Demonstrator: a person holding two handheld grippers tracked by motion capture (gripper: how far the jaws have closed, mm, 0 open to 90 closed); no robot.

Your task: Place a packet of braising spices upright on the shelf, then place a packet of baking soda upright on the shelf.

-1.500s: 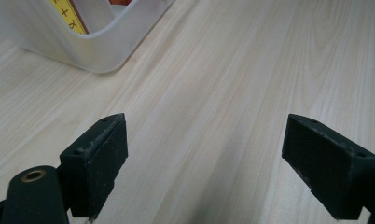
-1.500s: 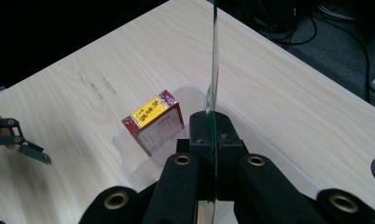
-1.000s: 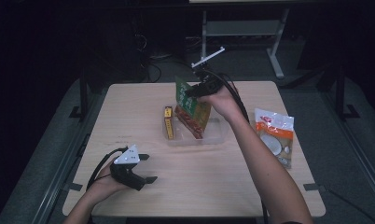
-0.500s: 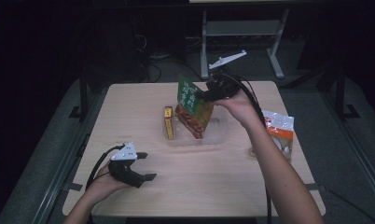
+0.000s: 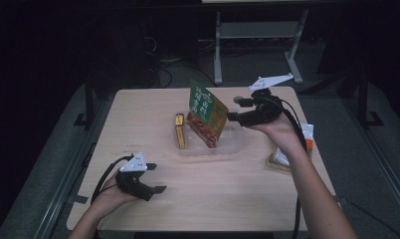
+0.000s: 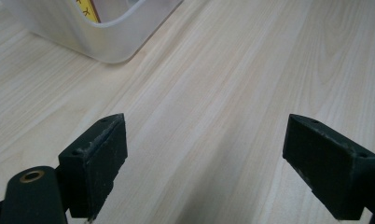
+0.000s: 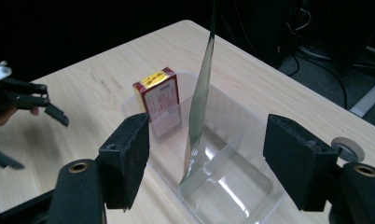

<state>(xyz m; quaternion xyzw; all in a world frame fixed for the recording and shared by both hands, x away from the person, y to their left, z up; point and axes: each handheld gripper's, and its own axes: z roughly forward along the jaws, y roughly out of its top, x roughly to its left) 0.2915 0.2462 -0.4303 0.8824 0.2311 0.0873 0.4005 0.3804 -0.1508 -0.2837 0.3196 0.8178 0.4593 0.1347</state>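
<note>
A green snack bag (image 5: 207, 110) stands tilted in a clear plastic bin (image 5: 234, 145) at mid-table, leaning away from a red and yellow box (image 5: 179, 130) that stands upright at the bin's left end. My right gripper (image 5: 234, 110) hovers open just right of the bag, apart from it. In the right gripper view the bag (image 7: 200, 109) shows edge-on between the spread jaws, with the box (image 7: 160, 100) behind it in the bin (image 7: 251, 189). My left gripper (image 5: 157, 178) rests open on the table near the front left, nothing between its pads (image 6: 99, 156).
Another snack bag (image 5: 307, 137) lies at the table's right edge, partly hidden by the right forearm. A corner of the bin (image 6: 106, 44) sits ahead of the left gripper. Bare wood lies between the bin and the front edge. A metal stand (image 5: 257, 35) is behind the table.
My right gripper has let go of the green bag and drawn back to the right. The bag now stands by itself in the bin. The left gripper has hardly moved.
</note>
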